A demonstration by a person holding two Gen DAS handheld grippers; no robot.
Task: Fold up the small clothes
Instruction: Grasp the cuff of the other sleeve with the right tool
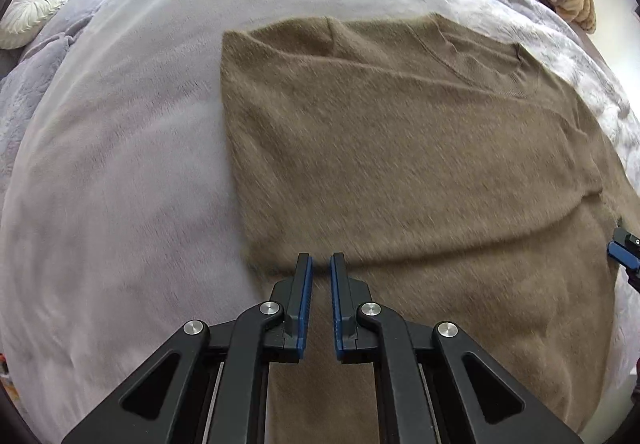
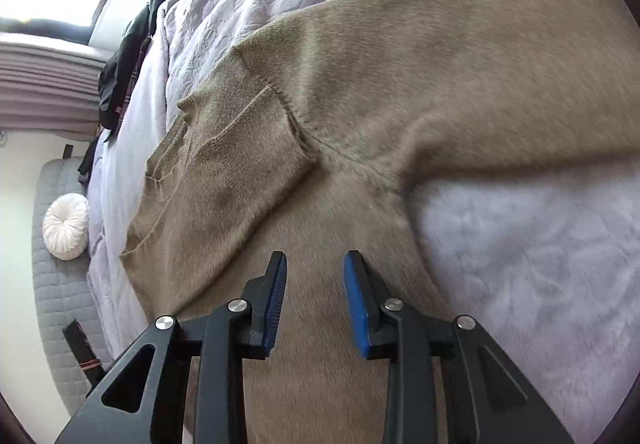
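Right gripper (image 2: 315, 264), jaws parted and empty, hovers over the tan sweater (image 2: 360, 115) spread on the bed, its unfolded sleeve (image 2: 500, 83) running ahead-right (left gripper (image 1: 320, 264), narrowly parted, is farther)

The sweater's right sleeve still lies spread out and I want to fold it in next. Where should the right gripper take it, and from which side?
Judging by the right wrist view, take the outstretched sleeve partway along, pinching its lower edge where it meets the blanket. The right gripper hangs open over the sweater body, so approaching from the blanket side should work.
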